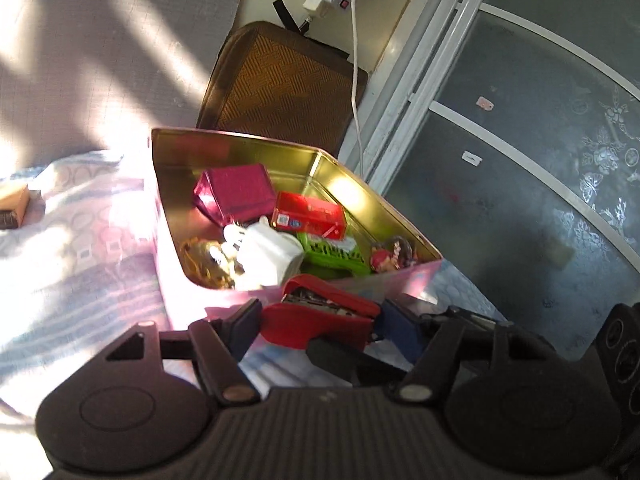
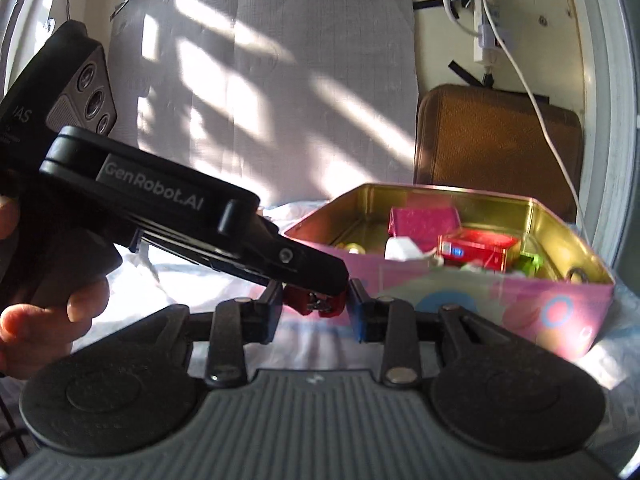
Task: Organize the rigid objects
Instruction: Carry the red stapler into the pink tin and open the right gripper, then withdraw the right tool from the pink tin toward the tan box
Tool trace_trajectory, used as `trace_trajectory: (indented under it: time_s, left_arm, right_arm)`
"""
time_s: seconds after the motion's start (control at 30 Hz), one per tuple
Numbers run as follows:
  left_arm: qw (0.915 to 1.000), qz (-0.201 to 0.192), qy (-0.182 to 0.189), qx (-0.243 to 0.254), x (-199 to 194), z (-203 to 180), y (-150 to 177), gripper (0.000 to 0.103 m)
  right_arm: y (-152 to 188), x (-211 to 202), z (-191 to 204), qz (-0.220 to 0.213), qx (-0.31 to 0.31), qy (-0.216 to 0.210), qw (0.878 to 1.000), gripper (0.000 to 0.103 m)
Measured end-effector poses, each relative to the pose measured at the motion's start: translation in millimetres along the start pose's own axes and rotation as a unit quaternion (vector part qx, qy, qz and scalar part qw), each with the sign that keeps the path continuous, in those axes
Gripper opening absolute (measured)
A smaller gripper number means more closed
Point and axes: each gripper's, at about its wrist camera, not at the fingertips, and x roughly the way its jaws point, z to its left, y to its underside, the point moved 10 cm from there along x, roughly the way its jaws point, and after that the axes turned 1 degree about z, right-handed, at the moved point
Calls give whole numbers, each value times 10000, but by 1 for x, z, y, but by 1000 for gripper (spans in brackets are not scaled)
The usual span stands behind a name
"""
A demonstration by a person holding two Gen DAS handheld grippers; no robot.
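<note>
A red stapler [image 1: 324,312] sits between the fingers of my left gripper [image 1: 316,320], which is shut on it just in front of the near wall of a pink tin box [image 1: 256,288] with a gold inside. The box holds a magenta box [image 1: 236,192], a red packet [image 1: 310,214], a white plug adapter [image 1: 268,256], a green item [image 1: 332,254] and small trinkets. In the right wrist view the stapler [image 2: 316,300] lies between the fingers of my right gripper [image 2: 314,308]; its pads stand close on both sides, and the left gripper's body [image 2: 160,208] crosses above. The tin [image 2: 480,292] stands just beyond.
The tin rests on a pale patterned cloth [image 1: 60,264]. A brown woven cushion [image 1: 280,84] leans on the wall behind. A white cable [image 1: 354,60] hangs from a power strip. A glass sliding door [image 1: 520,140] is at the right. A small brown box [image 1: 14,204] lies far left.
</note>
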Motion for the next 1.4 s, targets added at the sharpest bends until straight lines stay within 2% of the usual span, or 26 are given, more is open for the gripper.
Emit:
trace_trajectory:
  time_s: [0.07, 0.17, 0.27, 0.33, 0.4, 0.57, 0.63, 0.77, 0.87, 1.1, 1.4]
  left_arm:
    - [9999, -71, -131, 8, 11, 11, -21, 68]
    - [9995, 41, -230, -211, 40, 33, -40, 70]
    - [9971, 97, -642, -402, 65, 55, -45, 76]
    - [9958, 27, -791, -464, 68, 61, -46, 74]
    - [9956, -170, -723, -567, 57, 61, -45, 77]
    - [9935, -532, -825, -568, 21, 59, -40, 79]
    - [9909, -624, -1073, -512, 6, 61, -35, 81]
    - [9783, -628, -1956, -263, -24, 73, -19, 82]
    - [9716, -568, -2292, -164, -37, 74, -4, 83]
    - [9631, -507, -2639, 169, -50, 72, 21, 92]
    - [9463, -457, -3201, 45, -72, 117, 38, 96]
  right_arm:
    - [-14, 19, -8, -107, 107, 51, 9999, 37]
    - [-22, 53, -21, -59, 274, 232, 9993, 37]
    - [-13, 85, -34, 178, 263, 614, 9976, 38]
    - [-4, 89, -45, 342, 463, 863, 9946, 39]
    - [-3, 75, -49, 210, 744, 758, 9941, 40]
    - [-1, 32, -50, -120, 939, 828, 9921, 41]
    - [0, 20, -48, -208, 1074, 778, 9910, 41]
    - [-1, 4, -33, -307, 1103, 623, 9915, 41]
    - [-1, 5, -21, -331, 1089, 541, 9920, 41]
    - [20, 8, 13, 119, 1041, 283, 9941, 41]
    - [29, 20, 49, 451, 765, 128, 9960, 41]
